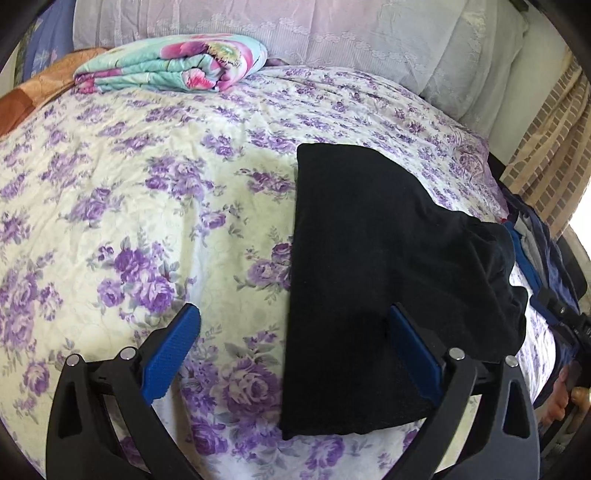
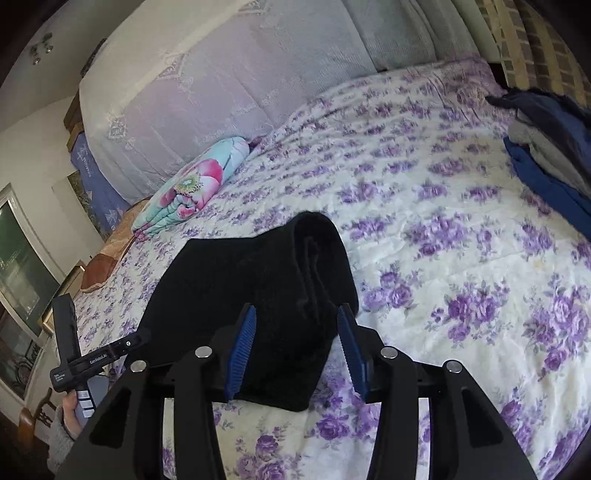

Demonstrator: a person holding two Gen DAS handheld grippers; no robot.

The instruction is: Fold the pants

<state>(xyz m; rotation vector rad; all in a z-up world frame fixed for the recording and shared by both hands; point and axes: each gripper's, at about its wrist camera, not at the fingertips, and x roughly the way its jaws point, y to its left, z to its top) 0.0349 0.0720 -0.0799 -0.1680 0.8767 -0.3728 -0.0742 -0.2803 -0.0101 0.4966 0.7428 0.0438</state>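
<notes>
The black pants (image 1: 373, 266) lie folded into a long block on the flowered bedspread (image 1: 147, 221). My left gripper (image 1: 295, 314) is open wide above the bed; its right finger (image 1: 413, 350) is over the pants' near end and its left finger (image 1: 173, 350) is over bare bedspread. In the right wrist view the pants (image 2: 258, 288) show a thick rolled edge. My right gripper (image 2: 297, 314) is open, its blue pads on either side of that raised edge; I cannot tell whether they touch it.
A folded flowered blanket (image 1: 173, 64) lies at the head of the bed by white pillows (image 1: 295, 33). A pile of blue and grey clothes (image 2: 546, 147) sits at the bed's right edge. The left hand-held device (image 2: 74, 354) shows at the left.
</notes>
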